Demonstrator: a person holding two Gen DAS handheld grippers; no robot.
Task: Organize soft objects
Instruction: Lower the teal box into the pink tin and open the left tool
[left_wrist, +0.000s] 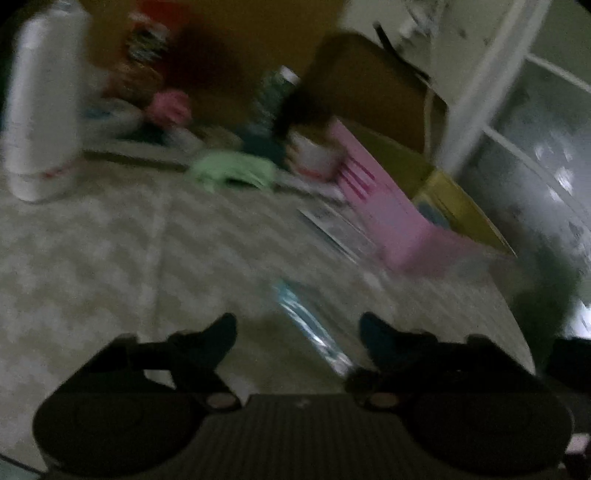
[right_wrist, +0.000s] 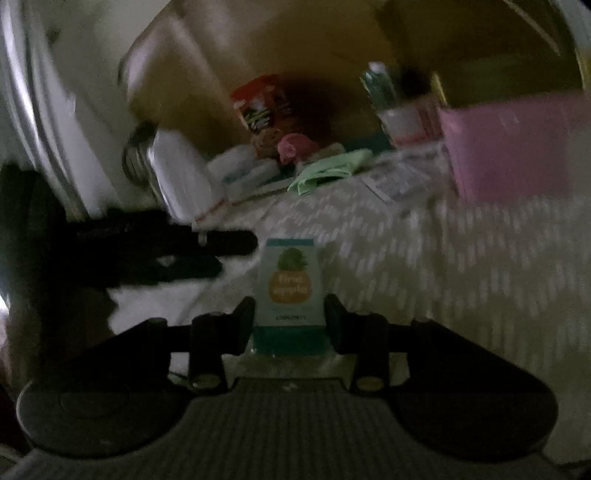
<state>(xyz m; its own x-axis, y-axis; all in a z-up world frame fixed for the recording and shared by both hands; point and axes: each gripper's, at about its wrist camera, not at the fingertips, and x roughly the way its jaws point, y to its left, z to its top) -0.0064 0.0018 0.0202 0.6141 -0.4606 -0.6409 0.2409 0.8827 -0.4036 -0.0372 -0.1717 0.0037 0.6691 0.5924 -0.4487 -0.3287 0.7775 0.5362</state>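
Observation:
My right gripper (right_wrist: 290, 310) is shut on a small clear packet with a pineapple label (right_wrist: 290, 280), held upright over the patterned tablecloth (right_wrist: 424, 258). In the left wrist view the same packet (left_wrist: 310, 328) shows as a shiny strip with a blue edge, running between the spread fingers of my left gripper (left_wrist: 297, 328), which is open. The left gripper (right_wrist: 238, 254) shows as dark fingers just left of the packet. A green cloth (left_wrist: 232, 170) (right_wrist: 328, 170) and a pink soft lump (left_wrist: 170, 107) (right_wrist: 295, 146) lie at the far side. All is blurred.
A pink box (left_wrist: 399, 214) (right_wrist: 517, 147) stands at the right, a tall white bottle (left_wrist: 40, 107) (right_wrist: 181, 173) at the left. A red snack bag (right_wrist: 262, 103), a water bottle (right_wrist: 384, 92), white bundles (right_wrist: 240, 166) and a leaflet (left_wrist: 332, 225) crowd the back.

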